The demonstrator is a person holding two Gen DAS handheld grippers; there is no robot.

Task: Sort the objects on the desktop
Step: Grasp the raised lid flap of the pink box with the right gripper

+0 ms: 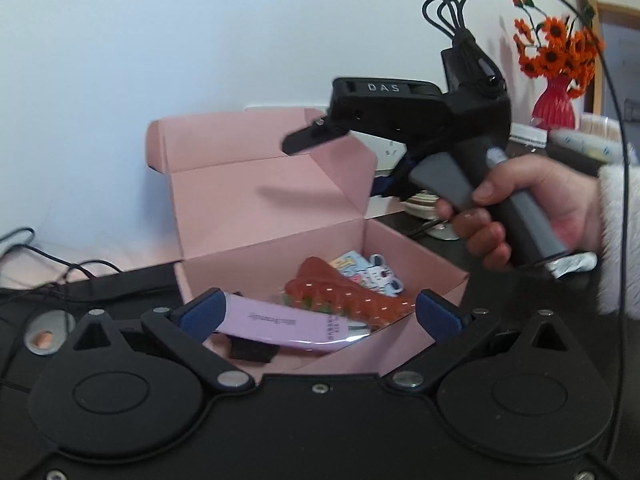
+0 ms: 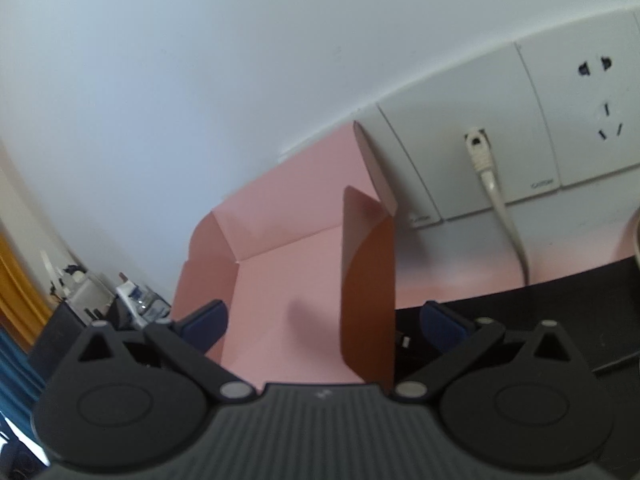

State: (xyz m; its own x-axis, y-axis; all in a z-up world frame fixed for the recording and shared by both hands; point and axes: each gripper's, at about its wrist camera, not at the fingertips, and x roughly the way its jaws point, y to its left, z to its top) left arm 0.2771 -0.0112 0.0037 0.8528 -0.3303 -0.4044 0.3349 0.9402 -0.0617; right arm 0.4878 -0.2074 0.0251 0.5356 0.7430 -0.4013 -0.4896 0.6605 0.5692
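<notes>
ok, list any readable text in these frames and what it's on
"DAS": raised letters on top of the right hand-held gripper.
Lilac tube in the pink box: printed lines, too blurred to read.
Patterned packet in the box: print too small to read.
Wall socket panels: small grey marks, unreadable.

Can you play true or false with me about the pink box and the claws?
1. The pink box has its lid open. True.
2. The box has nothing inside. False: a lilac tube and a red packet lie in it.
3. The left claw is wide open. True.
4. The flowers in the red vase are blue. False: they are orange.
5. A hand holds the right claw above the box. True.
</notes>
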